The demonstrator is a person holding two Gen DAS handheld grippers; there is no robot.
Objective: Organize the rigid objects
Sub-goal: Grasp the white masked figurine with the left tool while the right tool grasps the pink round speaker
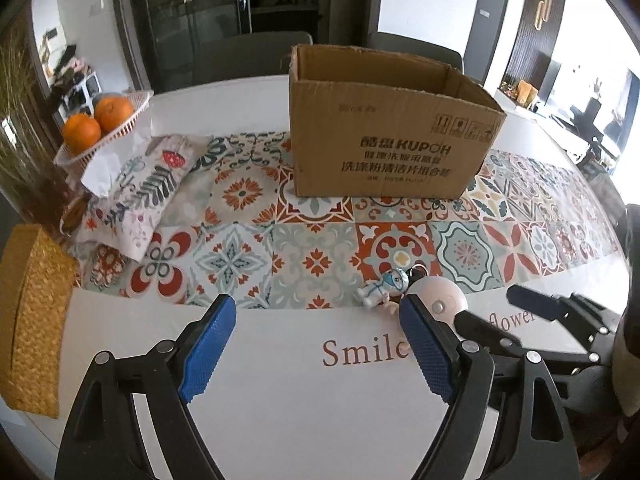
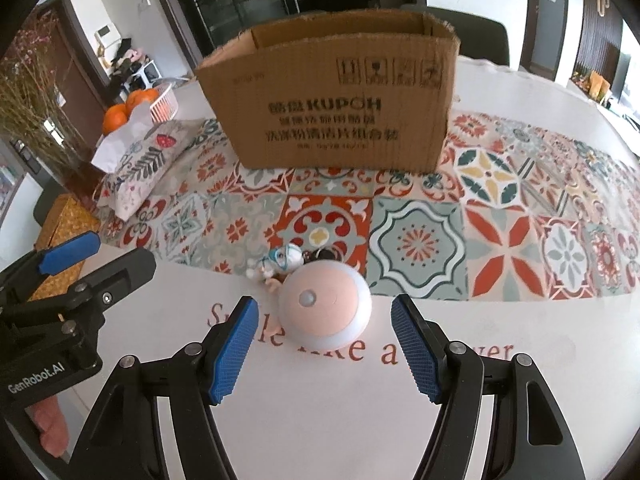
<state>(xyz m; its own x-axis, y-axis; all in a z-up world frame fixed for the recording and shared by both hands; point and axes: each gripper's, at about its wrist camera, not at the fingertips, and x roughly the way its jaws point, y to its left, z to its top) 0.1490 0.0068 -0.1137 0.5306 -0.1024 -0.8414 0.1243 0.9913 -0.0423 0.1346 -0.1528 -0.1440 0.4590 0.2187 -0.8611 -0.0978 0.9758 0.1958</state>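
Observation:
A round pink-and-white ball-shaped object [image 2: 326, 304] rests on the white tablecloth. It lies between the fingertips of my right gripper [image 2: 324, 303], whose blue pads stand clear of it on both sides, so the gripper is open. A small white-and-teal figurine [image 2: 280, 260] with a keyring lies just behind the ball. In the left wrist view my left gripper [image 1: 317, 304] is open over bare cloth, with the ball [image 1: 444, 300] and figurine [image 1: 384, 286] past its right finger. An open cardboard box [image 1: 380, 140] stands upright farther back on the patterned runner [image 1: 312, 248].
At the left are a basket of oranges [image 1: 108, 120], a floral fabric tissue cover [image 1: 140, 192] and a woven yellow box [image 1: 32, 320]. My two grippers sit close side by side, the right gripper [image 1: 488, 306] showing beside the left. Dark chairs stand behind the table.

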